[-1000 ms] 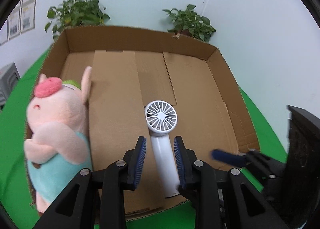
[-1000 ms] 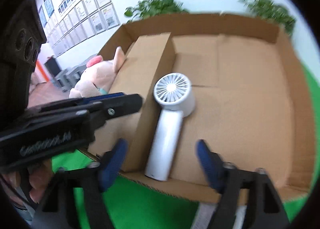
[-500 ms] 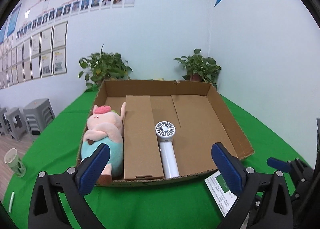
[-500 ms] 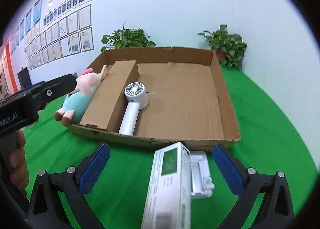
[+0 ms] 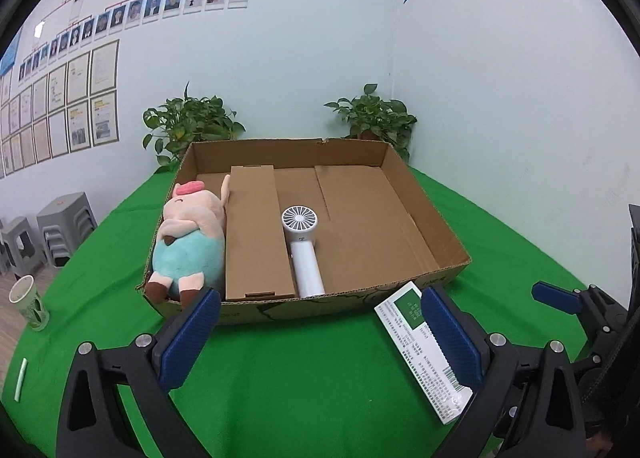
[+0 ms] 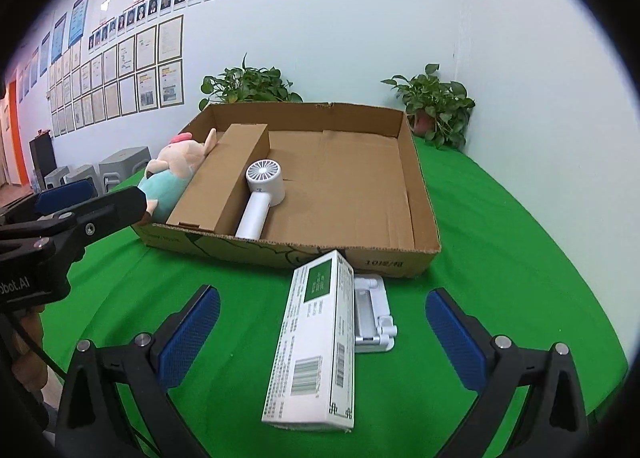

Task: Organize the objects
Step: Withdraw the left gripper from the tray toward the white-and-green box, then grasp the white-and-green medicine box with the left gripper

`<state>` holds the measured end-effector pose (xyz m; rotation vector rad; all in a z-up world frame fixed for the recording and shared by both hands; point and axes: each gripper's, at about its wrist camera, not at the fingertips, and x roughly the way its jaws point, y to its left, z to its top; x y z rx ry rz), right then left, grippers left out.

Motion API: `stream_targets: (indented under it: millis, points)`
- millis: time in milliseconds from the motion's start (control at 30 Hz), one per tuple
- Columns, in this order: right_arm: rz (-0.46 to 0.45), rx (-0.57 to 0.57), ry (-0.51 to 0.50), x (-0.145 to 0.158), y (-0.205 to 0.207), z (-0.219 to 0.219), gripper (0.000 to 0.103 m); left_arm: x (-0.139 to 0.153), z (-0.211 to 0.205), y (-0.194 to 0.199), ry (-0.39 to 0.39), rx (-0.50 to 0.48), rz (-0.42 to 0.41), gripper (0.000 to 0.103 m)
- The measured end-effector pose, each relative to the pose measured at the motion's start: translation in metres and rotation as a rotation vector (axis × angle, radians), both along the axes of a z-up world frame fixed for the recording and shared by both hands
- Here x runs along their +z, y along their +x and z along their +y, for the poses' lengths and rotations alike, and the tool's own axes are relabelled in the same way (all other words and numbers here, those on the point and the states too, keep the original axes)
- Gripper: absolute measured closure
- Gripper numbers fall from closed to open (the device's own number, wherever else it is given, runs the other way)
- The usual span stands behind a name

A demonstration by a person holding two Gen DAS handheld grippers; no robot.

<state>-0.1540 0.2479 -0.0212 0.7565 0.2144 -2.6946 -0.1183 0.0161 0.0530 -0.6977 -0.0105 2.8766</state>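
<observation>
Left gripper [image 5: 320,342]: jaws wide, just eased in slightly, nothing between them. Right gripper [image 6: 322,336]: jaws wide, empty, white-and-green carton [image 6: 316,342] lying on the green cloth [image 6: 500,242] between its fingers, untouched. Cardboard tray [image 5: 424,206]: holds plush pig [image 5: 190,246], cardboard insert [image 5: 252,234], white handheld fan [image 5: 302,246]. Small white item [image 6: 372,312], perhaps a stand, beside the carton.

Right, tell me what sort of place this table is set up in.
Probably an office or workplace room, not a home. One wall carries rows of staff portrait photos and framed certificates, grey stools stand stacked beside the table, and two potted plants sit behind the cardboard box.
</observation>
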Motion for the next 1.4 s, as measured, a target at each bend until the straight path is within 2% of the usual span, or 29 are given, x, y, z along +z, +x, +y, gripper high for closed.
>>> stream_targets:
  millis: [167,267,333,400,467,500,567,600,633,700,833,900,933,1033,1100,1133,1200,1333,1400]
  points:
    - [0.002,0.001,-0.004,-0.004,0.008,0.004,0.001,-0.005,0.007,0.011,-0.008,-0.033,-0.006,0.017]
    - [0.005,0.016,-0.017,-0.006,0.013,0.006,0.001,-0.009,0.011,0.012,-0.035,-0.032,-0.005,0.037]
    - [0.009,0.020,-0.028,-0.007,0.016,0.008,0.001,-0.014,0.012,0.009,-0.053,-0.023,-0.019,0.063]
    - [0.026,0.030,-0.041,-0.007,0.021,0.010,0.001,-0.018,0.008,0.003,-0.054,-0.018,-0.040,0.074]
    - [0.056,0.048,-0.059,-0.006,0.028,0.013,0.001,-0.021,0.002,0.000,-0.027,-0.024,-0.054,0.074]
    - [0.072,0.060,-0.072,-0.005,0.032,0.016,0.001,-0.022,0.001,-0.001,-0.016,-0.029,-0.058,0.072]
    - [0.094,0.081,-0.093,-0.006,0.038,0.019,0.001,-0.024,-0.003,-0.004,-0.001,-0.039,-0.079,0.045]
    - [0.090,0.089,-0.094,-0.008,0.039,0.020,0.001,-0.026,-0.005,-0.005,0.008,-0.036,-0.087,0.013]
    - [0.073,0.101,-0.095,-0.010,0.039,0.021,0.001,-0.027,-0.008,-0.005,0.025,-0.025,-0.084,0.000]
    - [0.045,0.121,-0.098,-0.016,0.039,0.023,0.001,-0.029,-0.011,-0.005,0.051,-0.028,-0.084,0.001]
    - [-0.057,0.145,-0.121,-0.033,0.033,0.032,0.001,-0.040,-0.015,-0.011,0.108,-0.101,-0.171,0.001]
    - [-0.138,0.153,-0.151,-0.045,0.026,0.037,0.001,-0.050,-0.020,-0.020,0.200,-0.166,-0.261,0.000]
    - [-0.188,0.154,-0.165,-0.051,0.020,0.040,0.001,-0.058,-0.024,-0.027,0.287,-0.216,-0.333,0.000]
    - [-0.263,0.148,-0.194,-0.059,0.010,0.042,0.012,-0.074,-0.031,-0.039,0.437,-0.267,-0.445,0.001]
    - [-0.300,0.140,-0.205,-0.064,0.004,0.040,0.028,-0.081,-0.030,-0.044,0.442,-0.266,-0.471,0.001]
    - [-0.314,0.137,-0.206,-0.066,0.002,0.039,0.032,-0.083,-0.028,-0.044,0.427,-0.268,-0.471,0.001]
    - [-0.339,0.132,-0.184,-0.073,-0.002,0.034,0.051,-0.086,-0.024,-0.043,0.414,-0.288,-0.471,0.001]
    - [-0.366,0.121,-0.189,-0.079,-0.004,0.033,0.052,-0.091,-0.020,-0.044,0.434,-0.324,-0.497,0.001]
    - [-0.346,0.123,-0.156,-0.077,0.001,0.030,0.053,-0.093,-0.021,-0.045,0.443,-0.323,-0.500,0.001]
